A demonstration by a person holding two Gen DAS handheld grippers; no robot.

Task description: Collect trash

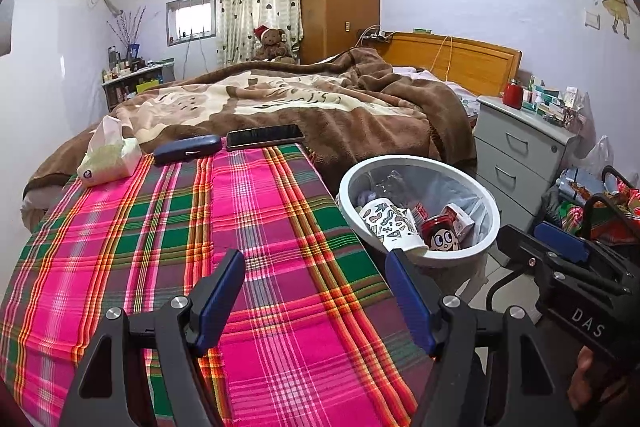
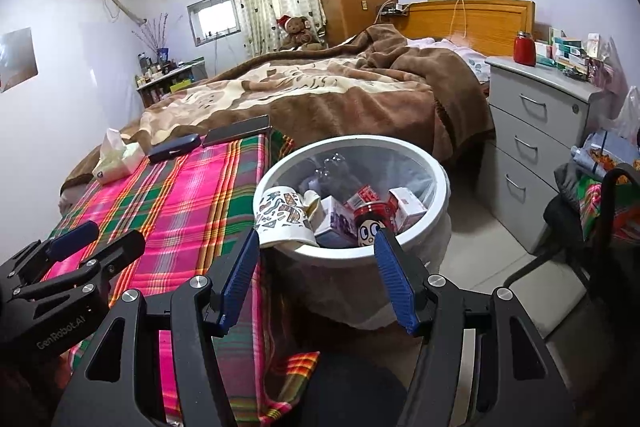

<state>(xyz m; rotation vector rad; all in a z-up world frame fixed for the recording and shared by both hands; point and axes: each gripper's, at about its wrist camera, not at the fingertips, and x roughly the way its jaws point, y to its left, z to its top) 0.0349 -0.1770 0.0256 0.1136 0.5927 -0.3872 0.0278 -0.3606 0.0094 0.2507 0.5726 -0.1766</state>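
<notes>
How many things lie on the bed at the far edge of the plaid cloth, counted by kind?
Tissue pack: 1
Dark blue case: 1
Smartphone: 1
Total: 3

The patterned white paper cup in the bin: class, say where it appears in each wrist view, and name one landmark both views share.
Left wrist view: the patterned white paper cup lies on its side at lower right of centre, inside the round white waste bin.
Right wrist view: the cup lies at centre, against the bin's left rim.
Shared landmark: the brown teddy bear in a red hat.
</notes>
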